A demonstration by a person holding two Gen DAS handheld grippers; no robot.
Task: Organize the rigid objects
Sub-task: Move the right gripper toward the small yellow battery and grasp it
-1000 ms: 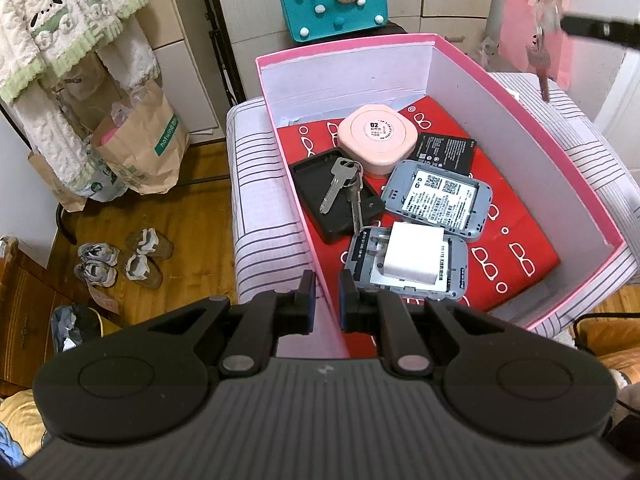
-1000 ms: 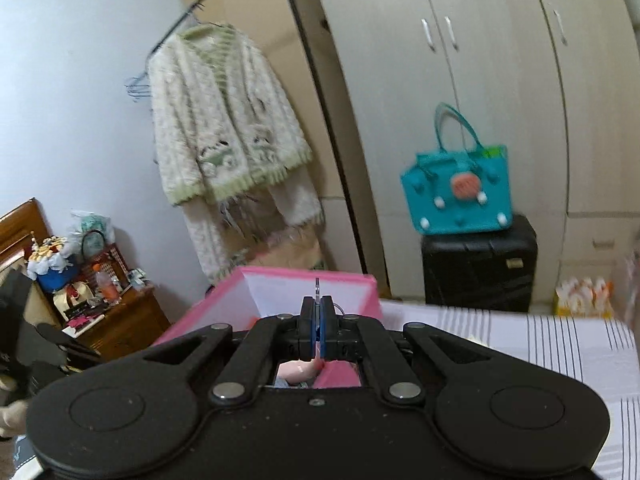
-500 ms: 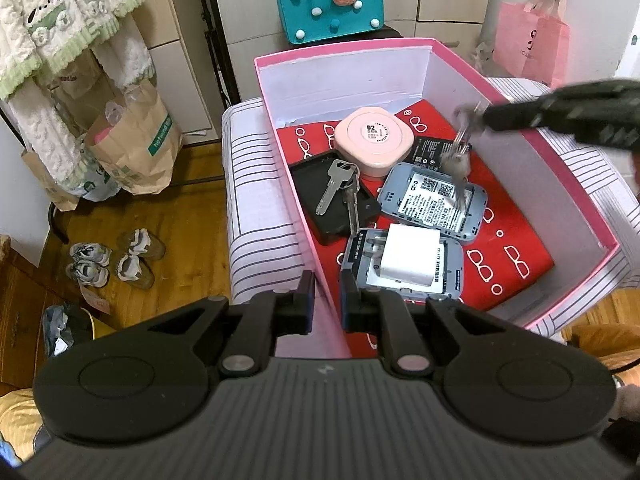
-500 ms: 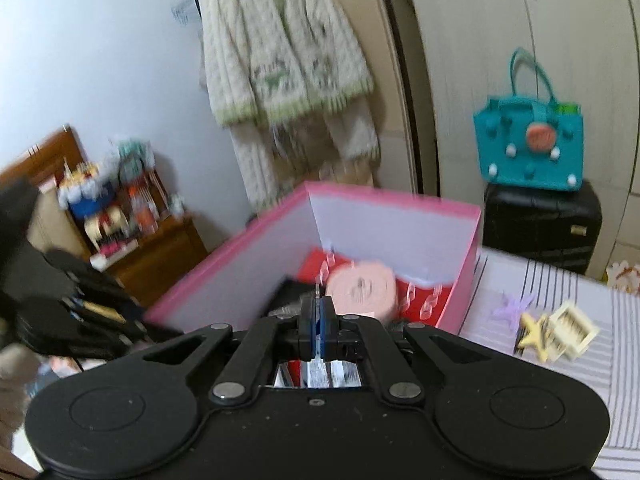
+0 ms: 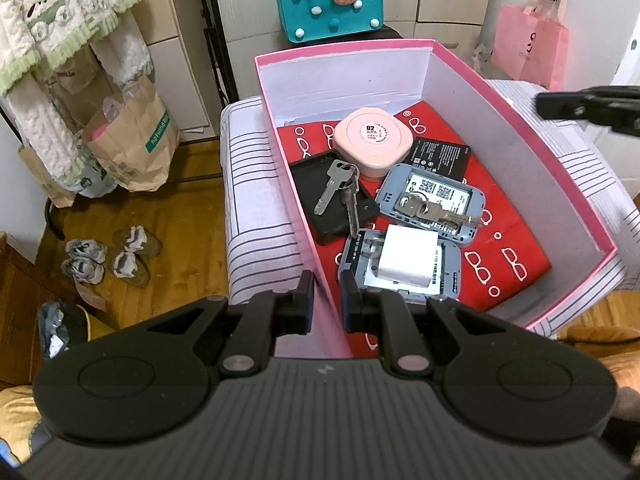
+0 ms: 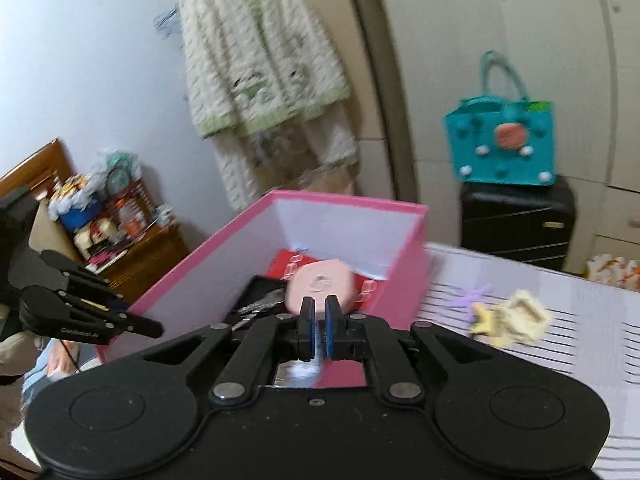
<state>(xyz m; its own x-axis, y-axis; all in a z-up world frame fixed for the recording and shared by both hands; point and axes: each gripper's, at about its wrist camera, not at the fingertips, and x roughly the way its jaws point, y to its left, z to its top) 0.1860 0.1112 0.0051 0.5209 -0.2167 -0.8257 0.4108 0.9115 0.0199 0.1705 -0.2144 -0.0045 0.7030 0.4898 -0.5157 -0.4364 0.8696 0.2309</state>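
Observation:
A pink box (image 5: 516,96) stands on a striped bed cover (image 5: 248,184). Inside lie a pink case (image 5: 372,142), a black battery (image 5: 440,156), a pair of keys (image 5: 336,192) on a black tray (image 5: 312,176), and a white charger (image 5: 406,260) on a grey device. A second bunch of keys (image 5: 436,210) rests loose on another grey device (image 5: 440,190). My left gripper (image 5: 326,298) is shut on the box's near left wall. My right gripper (image 6: 319,312) hovers outside the box's right wall, jaws opening, nothing between them.
Hair clips (image 6: 508,316) lie on the bed cover right of the box. A teal bag (image 5: 330,0) on a black suitcase (image 6: 516,220) stands behind it. A pink paper bag (image 5: 528,52), a brown paper bag (image 5: 136,136) and shoes (image 5: 108,256) are around the bed.
My right gripper brought a bunch of keys over the box, let it go onto the grey device, then drew back to the right. The left gripper has stayed on the box wall.

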